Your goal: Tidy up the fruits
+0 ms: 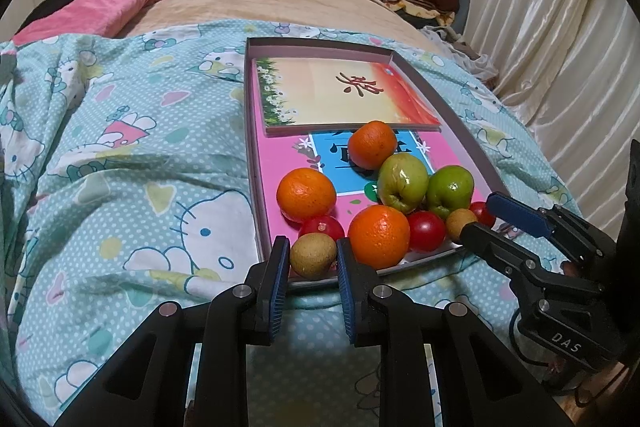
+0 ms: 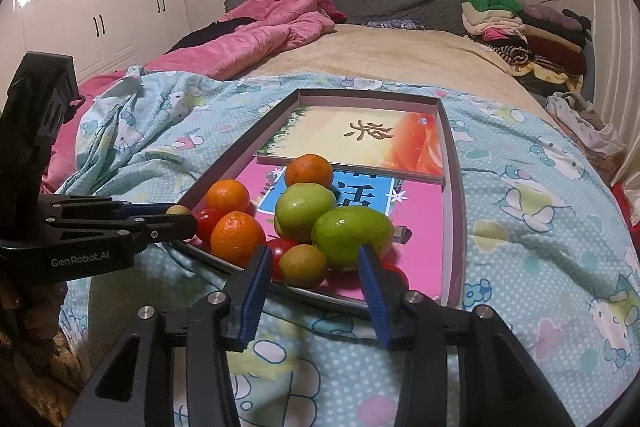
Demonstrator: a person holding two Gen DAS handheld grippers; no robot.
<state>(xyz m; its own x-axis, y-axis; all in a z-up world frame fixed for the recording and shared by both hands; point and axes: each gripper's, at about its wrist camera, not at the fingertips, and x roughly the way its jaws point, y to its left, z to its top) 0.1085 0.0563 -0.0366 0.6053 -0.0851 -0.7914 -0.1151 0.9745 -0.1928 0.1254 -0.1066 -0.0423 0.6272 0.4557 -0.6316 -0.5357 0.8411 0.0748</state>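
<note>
Left claw [image 1: 313,259]: pads clamped on small round tan-brown fruit [image 1: 313,255], dull speckled skin; glossy orange mandarin [image 1: 379,237] just right. Right claw [image 2: 316,269]: parted, unloaded.

Three round orange tangerines [image 1: 306,194] [image 1: 372,144] [image 1: 379,236] and two glossy green apples [image 1: 401,181] [image 1: 449,190] are counted. Three small red tomatoes [image 1: 322,227] [image 1: 426,230] [image 1: 481,213], two brownish round fruits [image 1: 313,255] [image 1: 458,223] and two printed books [image 1: 344,91] [image 1: 280,163] are counted too.
</note>
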